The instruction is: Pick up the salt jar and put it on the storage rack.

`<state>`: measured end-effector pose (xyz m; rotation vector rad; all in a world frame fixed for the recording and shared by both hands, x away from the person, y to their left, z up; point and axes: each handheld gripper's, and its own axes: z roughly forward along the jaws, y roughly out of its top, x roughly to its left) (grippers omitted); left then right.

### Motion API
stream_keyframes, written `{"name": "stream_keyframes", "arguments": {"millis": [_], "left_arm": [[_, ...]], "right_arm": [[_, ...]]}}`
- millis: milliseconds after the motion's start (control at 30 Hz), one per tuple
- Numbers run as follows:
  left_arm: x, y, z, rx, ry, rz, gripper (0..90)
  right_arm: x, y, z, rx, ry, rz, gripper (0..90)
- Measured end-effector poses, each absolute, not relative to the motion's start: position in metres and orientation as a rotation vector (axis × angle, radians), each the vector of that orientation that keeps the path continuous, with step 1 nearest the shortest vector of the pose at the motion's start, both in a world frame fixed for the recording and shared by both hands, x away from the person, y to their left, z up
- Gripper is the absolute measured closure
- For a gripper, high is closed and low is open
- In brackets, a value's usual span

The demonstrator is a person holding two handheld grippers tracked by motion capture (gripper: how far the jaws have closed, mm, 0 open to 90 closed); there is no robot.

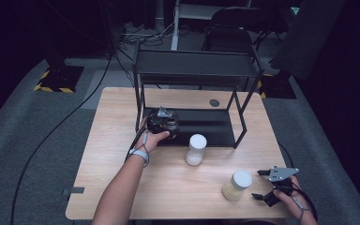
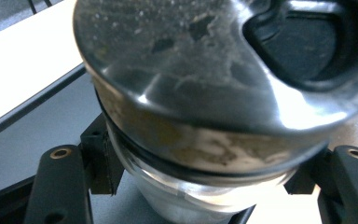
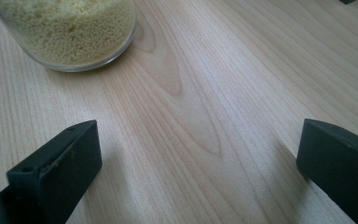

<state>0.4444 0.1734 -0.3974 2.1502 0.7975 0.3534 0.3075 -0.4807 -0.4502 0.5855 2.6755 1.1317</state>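
- Clamping a dark-lidded jar (image 2: pixel 200 93) between both jaws, left gripper (image 1: pixel 163 121) at the front edge of the black shelf rack's (image 1: pixel 194 70) lower tier.
- Resting spread wide and empty over the wooden table (image 3: pixel 205 107), right gripper (image 1: pixel 274 183) just beside a grain-filled jar (image 1: pixel 236 185).
- Standing between them, white-lidded jar (image 1: pixel 196 149).

Wooden table (image 1: pixel 122 140), black two-tier shelf rack (image 1: pixel 194 70), black chair (image 1: pixel 232 28), floor cables (image 1: pixel 51 131)

Left gripper (image 1: pixel 165 123) sits at the black rack (image 1: pixel 194 70), grip unclear; two white-lidded jars (image 1: pixel 196 149) stand on the table (image 1: pixel 122 154); right gripper (image 1: pixel 266 185) gapes beside one.
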Motion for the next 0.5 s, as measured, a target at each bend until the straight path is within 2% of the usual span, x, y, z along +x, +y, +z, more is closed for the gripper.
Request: {"name": "stream_keyframes", "arguments": {"millis": [500], "left_arm": [[0.4498,0.1700,-0.4057,2.176,0.822,0.353,30.2]], "right_arm": [[0.3074,-0.4806,-0.4503,0.586,2.675,1.132,0.0]]}}
